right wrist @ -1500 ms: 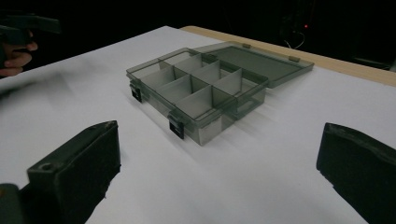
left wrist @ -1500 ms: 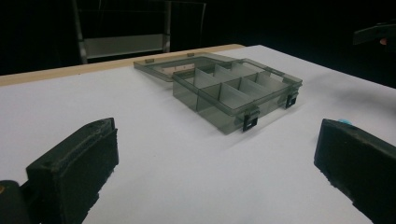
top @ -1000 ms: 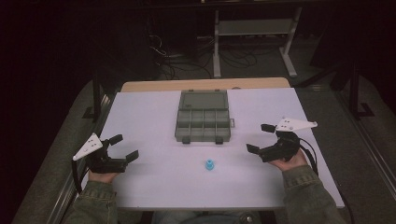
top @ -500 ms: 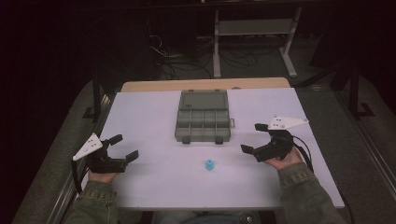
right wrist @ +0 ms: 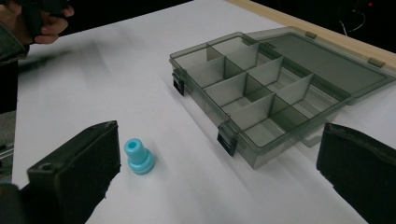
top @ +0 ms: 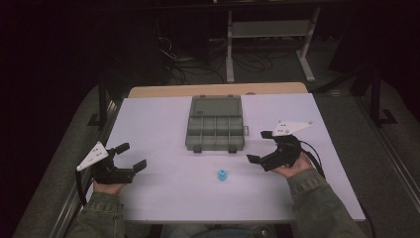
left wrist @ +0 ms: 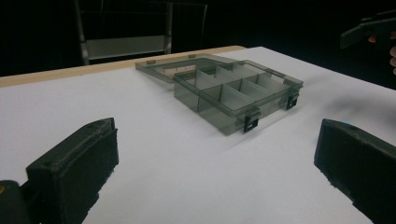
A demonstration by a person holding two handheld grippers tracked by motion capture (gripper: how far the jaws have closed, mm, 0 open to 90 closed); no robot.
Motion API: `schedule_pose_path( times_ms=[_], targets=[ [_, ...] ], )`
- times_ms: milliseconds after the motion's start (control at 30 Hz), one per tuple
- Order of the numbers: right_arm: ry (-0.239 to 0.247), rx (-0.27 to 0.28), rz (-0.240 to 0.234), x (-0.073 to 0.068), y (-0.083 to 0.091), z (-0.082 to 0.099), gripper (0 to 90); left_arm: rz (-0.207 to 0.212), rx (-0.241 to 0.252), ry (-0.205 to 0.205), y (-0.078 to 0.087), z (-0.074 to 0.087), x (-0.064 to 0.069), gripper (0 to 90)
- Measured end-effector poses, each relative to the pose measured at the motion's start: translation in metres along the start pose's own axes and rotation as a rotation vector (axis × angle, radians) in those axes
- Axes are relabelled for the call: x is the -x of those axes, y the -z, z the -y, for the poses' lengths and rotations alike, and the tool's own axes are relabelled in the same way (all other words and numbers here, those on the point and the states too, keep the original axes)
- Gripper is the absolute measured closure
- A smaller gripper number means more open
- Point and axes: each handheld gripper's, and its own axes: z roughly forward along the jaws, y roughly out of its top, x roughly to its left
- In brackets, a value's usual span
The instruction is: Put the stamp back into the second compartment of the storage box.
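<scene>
- My left gripper [top: 128, 157]: jaws wide open, holding nothing, parked over the table's [top: 148, 119] left near area, well apart from everything.
- In its own view, bare white surface sits between my left jaws; the box [left wrist: 236, 95] lies ahead, right of centre.
- Blue plug [top: 222, 175]: upright on the table, near edge, just front of the box [top: 216, 124], between my two grippers and closer to the right one.
- Box: grey, clear, lid flat open behind it, compartments look empty, two latches on the near wall.
- My right gripper [top: 258, 147]: jaws wide open, empty, near the box's right front corner.
- In the right gripper view, the plug [right wrist: 138, 156] stands just beside my left-hand jaw, not touching; the box [right wrist: 261, 88] is beyond it.
</scene>
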Motion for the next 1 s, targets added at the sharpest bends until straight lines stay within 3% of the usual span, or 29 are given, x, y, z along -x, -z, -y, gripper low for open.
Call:
schedule_pose_path(
  times_ms=[1000],
  targets=[
    [0.052, -0.146, -0.097, -0.02, -0.053, -0.008, 0.0, 0.003, 0.002, -0.005, 0.002, 0.0, 0.0, 0.0]
  ],
)
